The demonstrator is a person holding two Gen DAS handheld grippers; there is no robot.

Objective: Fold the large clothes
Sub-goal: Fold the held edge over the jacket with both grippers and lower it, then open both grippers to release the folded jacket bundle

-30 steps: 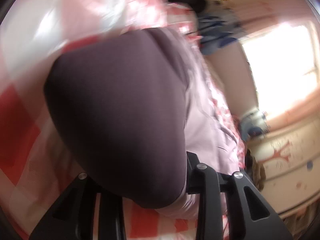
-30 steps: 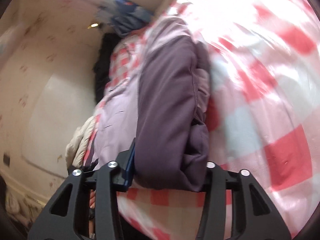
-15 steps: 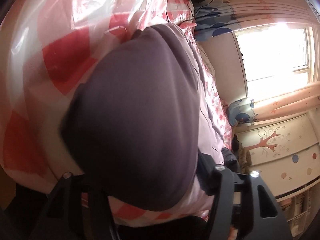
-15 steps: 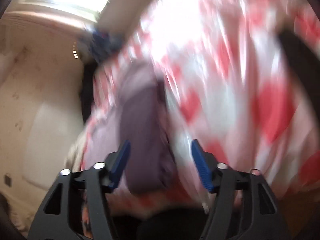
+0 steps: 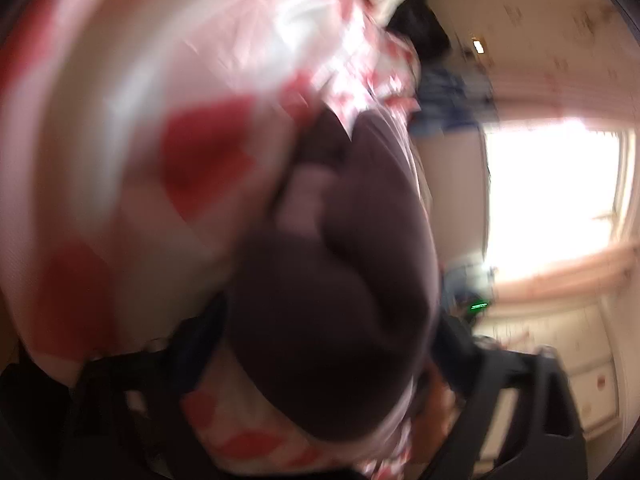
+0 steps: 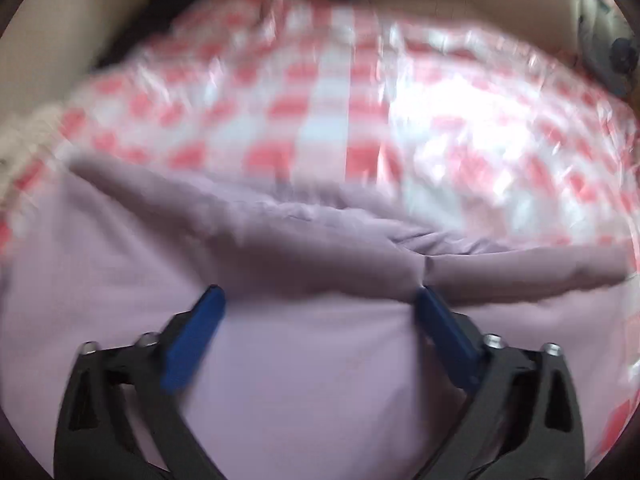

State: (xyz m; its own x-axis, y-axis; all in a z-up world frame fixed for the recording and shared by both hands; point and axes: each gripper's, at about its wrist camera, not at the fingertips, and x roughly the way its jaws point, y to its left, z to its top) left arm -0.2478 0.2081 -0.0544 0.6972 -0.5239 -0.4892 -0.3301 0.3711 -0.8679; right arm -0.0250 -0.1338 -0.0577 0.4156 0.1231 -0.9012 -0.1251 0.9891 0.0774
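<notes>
A large garment lies on the red-and-white checked sheet [image 5: 140, 120]. In the blurred left wrist view its dark purple folded part [image 5: 340, 300] bulges between the wide-spread fingers of my left gripper [image 5: 320, 344], whose jaws are opening; I see no pad pressing on the cloth. In the right wrist view the garment's pale lilac side [image 6: 312, 380] fills the lower half, with a darker folded ridge [image 6: 320, 248] across it. My right gripper [image 6: 319, 294] points down over the lilac cloth, its blue pads [image 6: 192, 336] far apart, jaws opening, with nothing pinched between them.
The checked sheet [image 6: 360, 100] spreads beyond the garment. A bright window [image 5: 552, 200] and a pale cabinet [image 5: 568, 364] stand to the right. Blue clothes [image 5: 448, 120] and a dark heap [image 5: 420, 28] lie at the bed's far end.
Both grippers have opened and let go of the dark fold. The right one has swung from the fold's end to above the lilac side. The left one shifted a little and rolled.
</notes>
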